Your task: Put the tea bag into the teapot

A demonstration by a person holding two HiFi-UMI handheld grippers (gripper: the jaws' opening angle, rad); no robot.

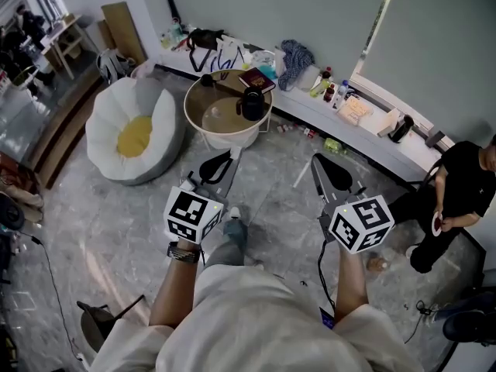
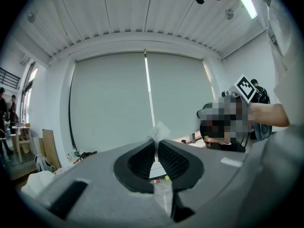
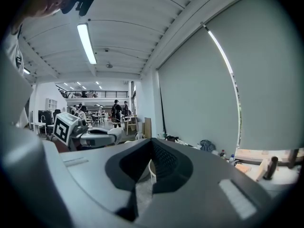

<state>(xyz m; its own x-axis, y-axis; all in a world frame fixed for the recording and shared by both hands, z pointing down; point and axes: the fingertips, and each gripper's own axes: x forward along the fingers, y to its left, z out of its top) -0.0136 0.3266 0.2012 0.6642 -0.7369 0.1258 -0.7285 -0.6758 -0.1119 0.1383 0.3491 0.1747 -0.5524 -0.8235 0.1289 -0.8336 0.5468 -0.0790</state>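
A dark teapot [image 1: 252, 104] stands on a small round table [image 1: 203, 122] ahead of me, beside a dark red book [image 1: 257, 79]. My left gripper [image 1: 217, 163] is held short of the table's near rim, pointing toward it. In the left gripper view, the left gripper [image 2: 156, 145] is shut on a thin whitish tea bag [image 2: 158, 130], which pokes out above the pads and hangs below them. My right gripper [image 1: 332, 173] is held level to the right of the table. In its own view the right gripper [image 3: 152, 147] is shut with nothing in it.
A white and yellow beanbag [image 1: 132, 130] lies left of the table. A long low ledge [image 1: 364, 130] behind carries bottles, bags and clutter. A person in black [image 1: 461, 196] sits at the right. A chair [image 1: 101, 320] and cables lie at the lower left.
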